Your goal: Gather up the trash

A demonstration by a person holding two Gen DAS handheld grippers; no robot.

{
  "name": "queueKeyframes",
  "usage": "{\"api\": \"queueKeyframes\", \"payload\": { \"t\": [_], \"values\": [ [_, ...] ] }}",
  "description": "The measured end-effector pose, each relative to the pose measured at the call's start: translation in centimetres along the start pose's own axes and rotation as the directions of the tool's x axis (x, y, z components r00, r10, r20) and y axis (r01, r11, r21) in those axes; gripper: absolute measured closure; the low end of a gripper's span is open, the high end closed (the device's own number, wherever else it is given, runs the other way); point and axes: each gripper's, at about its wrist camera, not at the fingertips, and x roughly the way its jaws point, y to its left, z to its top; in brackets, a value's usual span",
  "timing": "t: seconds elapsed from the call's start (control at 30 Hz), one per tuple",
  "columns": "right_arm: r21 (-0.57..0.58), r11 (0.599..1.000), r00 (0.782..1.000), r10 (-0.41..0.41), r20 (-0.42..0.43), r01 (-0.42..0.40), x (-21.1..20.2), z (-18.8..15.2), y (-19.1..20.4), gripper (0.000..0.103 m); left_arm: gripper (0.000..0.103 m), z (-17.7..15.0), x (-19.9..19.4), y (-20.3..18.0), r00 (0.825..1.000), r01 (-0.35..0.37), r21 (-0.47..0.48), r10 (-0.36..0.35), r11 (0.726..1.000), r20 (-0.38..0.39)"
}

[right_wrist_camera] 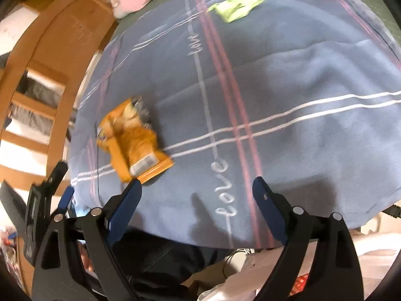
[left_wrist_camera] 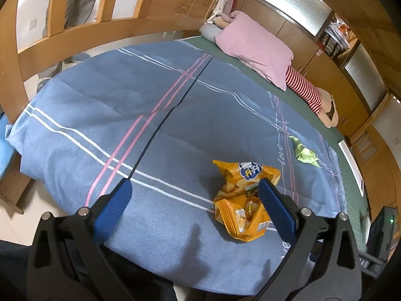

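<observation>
A crumpled orange chip bag (left_wrist_camera: 244, 198) lies on the blue striped quilt (left_wrist_camera: 125, 115). It also shows in the right wrist view (right_wrist_camera: 132, 145). A crumpled green paper (left_wrist_camera: 304, 151) lies farther right on the quilt, and far up in the right wrist view (right_wrist_camera: 235, 7). My left gripper (left_wrist_camera: 194, 188) is open above the quilt, its right finger (left_wrist_camera: 275, 205) overlapping the bag's right edge. My right gripper (right_wrist_camera: 196, 185) is open and empty above the quilt's near edge, with the bag just beyond its left finger (right_wrist_camera: 125, 205).
A pink pillow (left_wrist_camera: 255, 47) and a plush toy with red striped legs (left_wrist_camera: 304, 87) lie at the bed's far side. A wooden bed frame (left_wrist_camera: 62, 35) and wooden cabinets (left_wrist_camera: 351, 70) surround the bed. The left gripper's body (right_wrist_camera: 42, 200) shows at lower left in the right view.
</observation>
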Motion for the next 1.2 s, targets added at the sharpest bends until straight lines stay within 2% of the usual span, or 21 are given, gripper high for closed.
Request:
{"api": "queueKeyframes", "payload": {
  "t": [0.13,0.23,0.33,0.5,0.57,0.9,1.2],
  "values": [
    [-0.024,1.000,1.000,-0.014,-0.018,0.014,-0.9,-1.3,0.6,0.015,0.003,0.0,0.2,-0.2,1.000,0.000,0.021,0.000,1.000,-0.006],
    [-0.020,1.000,0.999,-0.020,-0.029,0.019,-0.9,-0.9,0.4,0.015,0.003,0.0,0.2,-0.3,1.000,0.003,0.029,-0.003,1.000,-0.006],
    [-0.005,0.999,0.999,-0.032,-0.020,0.032,-0.4,-2.2,0.9,0.015,0.003,0.0,0.3,-0.3,1.000,0.006,0.033,-0.005,0.999,-0.015],
    [-0.002,1.000,0.999,-0.032,-0.013,0.032,0.1,-2.7,0.9,0.015,0.003,-0.1,0.3,-0.4,1.000,0.011,0.039,-0.010,0.999,-0.014],
    [-0.021,0.998,0.998,-0.062,-0.002,0.062,0.1,-2.9,0.9,0.015,0.003,-0.1,0.3,-0.4,1.000,0.013,0.036,-0.012,0.999,-0.016],
    [-0.028,0.991,0.991,-0.128,0.031,0.129,-0.5,-3.3,0.4,0.015,0.003,-0.3,0.5,-0.7,1.000,0.010,0.057,-0.008,0.998,-0.026],
    [-0.026,0.989,0.988,-0.147,0.047,0.148,-0.6,-3.0,-0.1,0.015,0.003,-0.3,0.6,-0.7,1.000,0.010,0.061,-0.009,0.998,-0.027]
  ]
}}
